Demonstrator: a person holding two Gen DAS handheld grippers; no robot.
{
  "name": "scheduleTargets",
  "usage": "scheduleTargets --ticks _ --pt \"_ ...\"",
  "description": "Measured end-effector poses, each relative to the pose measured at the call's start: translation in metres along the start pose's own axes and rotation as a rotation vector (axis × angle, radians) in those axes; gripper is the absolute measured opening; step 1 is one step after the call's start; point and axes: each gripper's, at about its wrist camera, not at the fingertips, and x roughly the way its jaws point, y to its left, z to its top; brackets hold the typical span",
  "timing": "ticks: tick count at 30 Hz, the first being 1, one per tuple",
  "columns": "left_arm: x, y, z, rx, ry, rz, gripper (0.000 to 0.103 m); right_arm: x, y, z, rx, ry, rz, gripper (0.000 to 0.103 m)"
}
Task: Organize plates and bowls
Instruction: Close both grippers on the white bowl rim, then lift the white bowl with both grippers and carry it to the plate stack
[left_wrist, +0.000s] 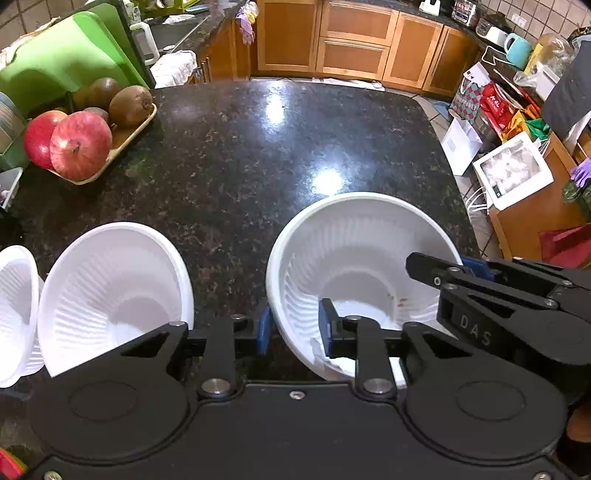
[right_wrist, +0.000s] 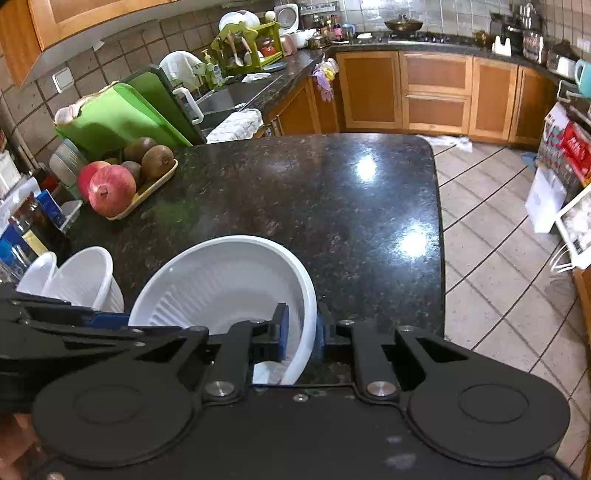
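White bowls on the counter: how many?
3: a large bowl pinched by both grippers, a second bowl beside it, a third bowl at the left frame edge.

counter (left_wrist: 258, 155): black granite | on it: white bowls (left_wrist: 110, 291), fruit tray (left_wrist: 122, 147)

Matte black left gripper (left_wrist: 295, 328), blue pads, silver screws, round housings, right gripper (right_wrist: 301, 334) lettered "DAS"
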Motion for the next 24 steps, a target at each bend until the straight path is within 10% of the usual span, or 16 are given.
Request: scheduleTargets --ticks 24 --pt "-0.057 0.026 -0.087 0.128 0.022 -0.047 0.023 -0.084 0.049 -0.091 -0.06 0.017 0.054 0.016"
